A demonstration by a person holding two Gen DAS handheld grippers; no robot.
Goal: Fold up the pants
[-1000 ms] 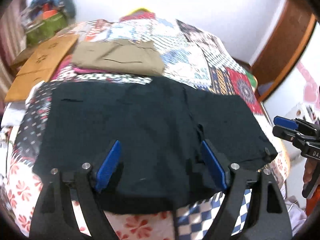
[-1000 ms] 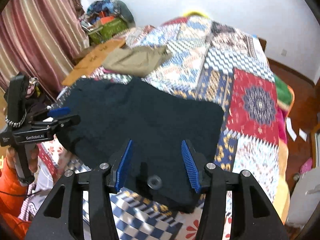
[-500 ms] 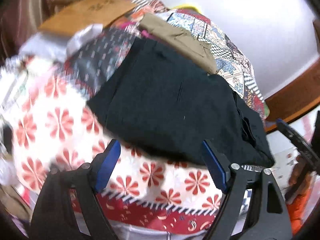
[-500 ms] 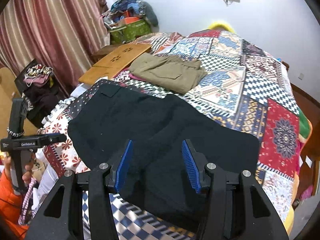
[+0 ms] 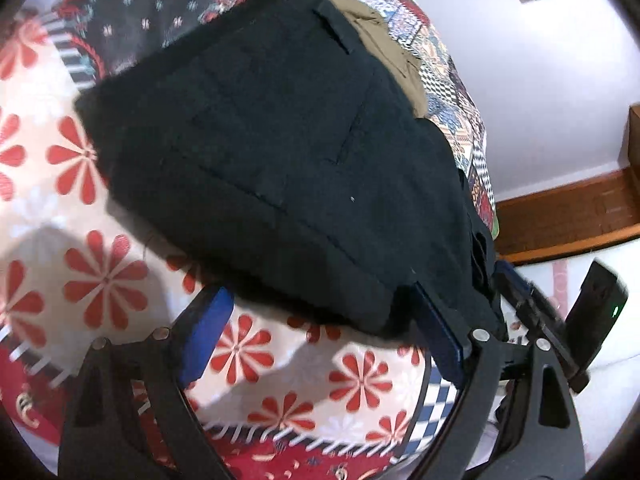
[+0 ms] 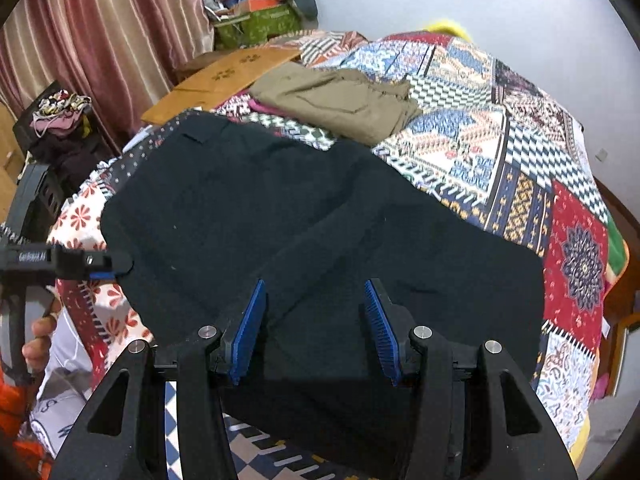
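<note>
Black pants [image 6: 280, 208] lie spread flat across the patchwork quilt [image 6: 500, 152]. In the left wrist view they fill the middle [image 5: 280, 140]. My left gripper [image 5: 320, 320] hovers at their near corner, its jaws opening wide. The hem edge lies between the blue pads [image 5: 204, 340], which do not press on it. From the right wrist view the left gripper [image 6: 116, 266] sits at the pants' left edge. My right gripper [image 6: 314, 320] hangs over the near edge of the pants, jaws apart, nothing pinched. It also shows edge-on as the right gripper [image 5: 520, 292] by the pants' right corner.
Folded khaki pants [image 6: 340, 100] rest farther back on the quilt. A wooden board [image 6: 224, 76] lies at the back left. A striped curtain [image 6: 100, 32] and a pile of clutter [image 6: 260, 4] stand beyond. A hand [image 6: 40, 344] grips the left tool. The bed drops off near me.
The left gripper swung left and down to the pants' near corner, rolling as it went, and its jaws widened. The right gripper slid along the near edge and sank a little.
</note>
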